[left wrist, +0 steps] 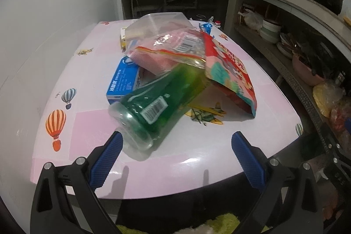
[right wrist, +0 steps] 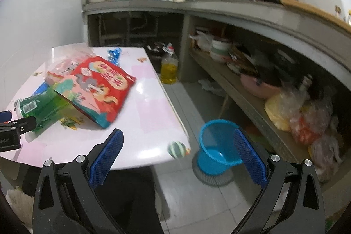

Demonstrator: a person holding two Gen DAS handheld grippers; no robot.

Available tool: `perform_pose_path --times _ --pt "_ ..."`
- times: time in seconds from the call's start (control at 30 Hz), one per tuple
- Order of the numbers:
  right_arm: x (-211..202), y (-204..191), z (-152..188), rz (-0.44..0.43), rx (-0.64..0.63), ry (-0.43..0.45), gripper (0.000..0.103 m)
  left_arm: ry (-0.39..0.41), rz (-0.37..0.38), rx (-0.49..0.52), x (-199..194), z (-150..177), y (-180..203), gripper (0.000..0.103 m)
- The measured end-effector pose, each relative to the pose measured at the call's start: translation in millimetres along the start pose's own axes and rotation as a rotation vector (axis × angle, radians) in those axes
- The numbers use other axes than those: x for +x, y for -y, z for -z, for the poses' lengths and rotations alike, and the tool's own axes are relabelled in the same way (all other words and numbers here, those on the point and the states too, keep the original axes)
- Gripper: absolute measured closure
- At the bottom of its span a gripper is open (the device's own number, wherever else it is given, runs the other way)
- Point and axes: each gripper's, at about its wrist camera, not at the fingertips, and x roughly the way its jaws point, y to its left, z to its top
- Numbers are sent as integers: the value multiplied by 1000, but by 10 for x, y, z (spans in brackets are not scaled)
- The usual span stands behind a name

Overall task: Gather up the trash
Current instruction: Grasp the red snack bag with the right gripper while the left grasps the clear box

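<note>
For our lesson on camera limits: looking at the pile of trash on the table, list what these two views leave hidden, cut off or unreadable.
- Blue box, left wrist view: far end buried under the pink bag and green bottle.
- Green bottle's neck and cap, both views: covered by the red snack bag.
- Snack bag's print, right wrist view: motion blur makes it unreadable.
- Blue bin, right wrist view: right claw finger hides one side.

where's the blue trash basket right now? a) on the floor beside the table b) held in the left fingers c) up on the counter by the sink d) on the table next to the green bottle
a: the right wrist view shows the blue trash basket standing on the tiled floor, off the edge of the table.
</note>
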Motion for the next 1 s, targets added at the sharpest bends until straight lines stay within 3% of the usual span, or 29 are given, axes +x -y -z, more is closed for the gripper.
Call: perform_pose_path --times 0.4,0.63,0.77,0.83,0.9,1.0 --pt "333 -942 -220 -137 -211 68 11 140 80 -141 13 -173 -675 6" --pt "616 -1538 -151 -106 -399 90 22 180 186 -231 62 -309 -1002 6" --pt "720 -1603 -147 -52 -418 87 36 224 200 -194 81 -387 -1082 6" --pt "764 -1607 -140 -31 -419 78 46 241 209 -176 87 -420 -1104 6" --pt "796 -1607 -132 -18 -419 65 63 250 221 -165 106 -475 -1139 6" --pt "837 -1583 -137 -2 -412 49 76 259 231 -158 95 -558 -1123 6"
